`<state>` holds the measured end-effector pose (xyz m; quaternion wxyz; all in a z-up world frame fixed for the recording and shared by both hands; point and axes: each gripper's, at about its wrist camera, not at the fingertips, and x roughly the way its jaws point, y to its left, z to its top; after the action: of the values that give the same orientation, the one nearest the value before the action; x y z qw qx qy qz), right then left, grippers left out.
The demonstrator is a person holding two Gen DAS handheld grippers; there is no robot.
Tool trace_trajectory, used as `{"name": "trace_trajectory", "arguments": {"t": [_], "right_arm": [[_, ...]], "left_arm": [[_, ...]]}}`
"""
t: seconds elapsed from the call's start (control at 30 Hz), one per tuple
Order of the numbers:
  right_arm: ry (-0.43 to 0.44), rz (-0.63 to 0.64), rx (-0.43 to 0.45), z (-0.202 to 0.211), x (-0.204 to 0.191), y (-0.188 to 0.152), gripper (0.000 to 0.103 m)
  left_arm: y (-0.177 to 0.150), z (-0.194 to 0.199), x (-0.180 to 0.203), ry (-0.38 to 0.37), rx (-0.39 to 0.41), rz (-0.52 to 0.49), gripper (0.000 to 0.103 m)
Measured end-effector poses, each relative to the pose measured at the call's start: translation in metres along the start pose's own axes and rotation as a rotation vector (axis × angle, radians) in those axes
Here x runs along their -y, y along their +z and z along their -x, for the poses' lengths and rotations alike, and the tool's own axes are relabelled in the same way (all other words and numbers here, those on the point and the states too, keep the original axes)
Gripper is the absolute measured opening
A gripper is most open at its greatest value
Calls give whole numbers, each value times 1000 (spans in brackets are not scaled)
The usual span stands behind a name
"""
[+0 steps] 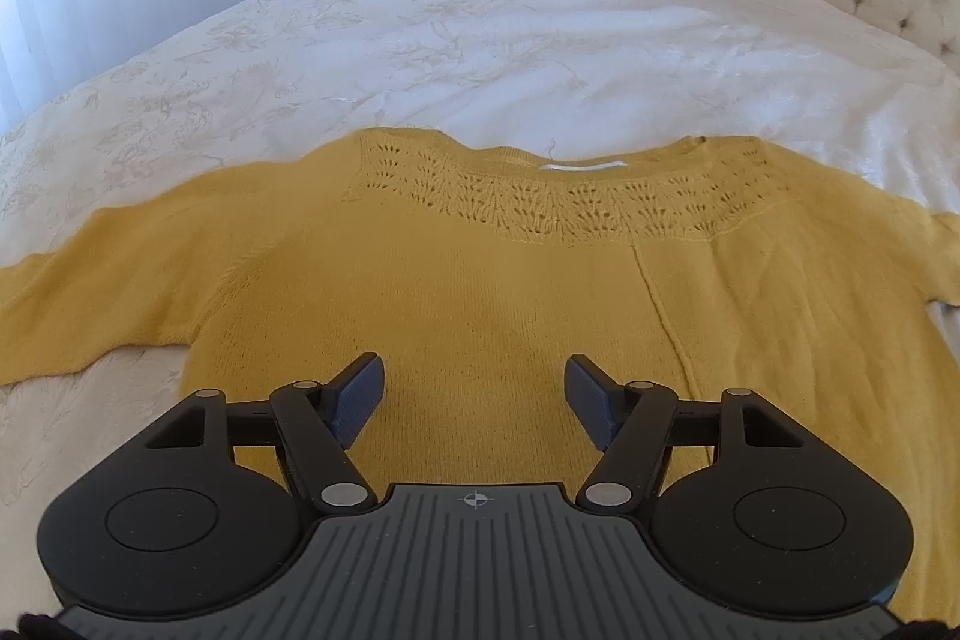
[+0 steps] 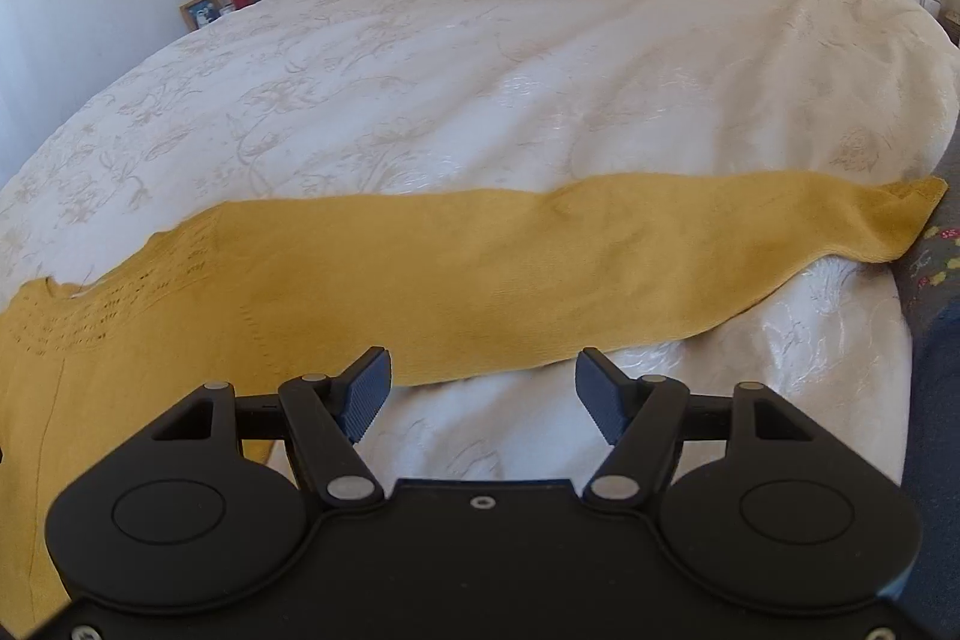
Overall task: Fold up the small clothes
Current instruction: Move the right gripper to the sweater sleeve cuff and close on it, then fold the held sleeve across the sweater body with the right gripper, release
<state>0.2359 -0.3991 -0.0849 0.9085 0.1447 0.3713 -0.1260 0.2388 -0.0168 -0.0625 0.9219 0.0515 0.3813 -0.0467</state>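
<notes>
Sweater (image 1: 480,292): yellow knit, spread flat across frame centre on white bed (image 1: 480,40).
Left claw (image 1: 474,394): open, above sweater body.
Right claw (image 2: 483,391): open, empty, at sleeve's (image 2: 600,256) lower edge.

Left gripper (image 1: 474,388) and right gripper (image 2: 483,382) both tilt downward, jaws apart and empty.

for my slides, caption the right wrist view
Open right gripper above the mustard sweater's sleeve on a white bedspread.
</notes>
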Motion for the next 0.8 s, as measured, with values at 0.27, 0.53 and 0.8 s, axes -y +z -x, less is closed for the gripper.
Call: {"name": "trace_trajectory", "arguments": {"t": [0.27,0.53,0.8], "right_arm": [[-109,-145,-28,-16,62,12,71],[-161,-299,1,-36,110,28,71],[-284,-281,20,-53,110,53,12]], "left_arm": [[-21,-19,12,59,82,-64,74],[-30,-20,13,70,152,-42,83],[-31,-23,14,73,150,-43,86]]}}
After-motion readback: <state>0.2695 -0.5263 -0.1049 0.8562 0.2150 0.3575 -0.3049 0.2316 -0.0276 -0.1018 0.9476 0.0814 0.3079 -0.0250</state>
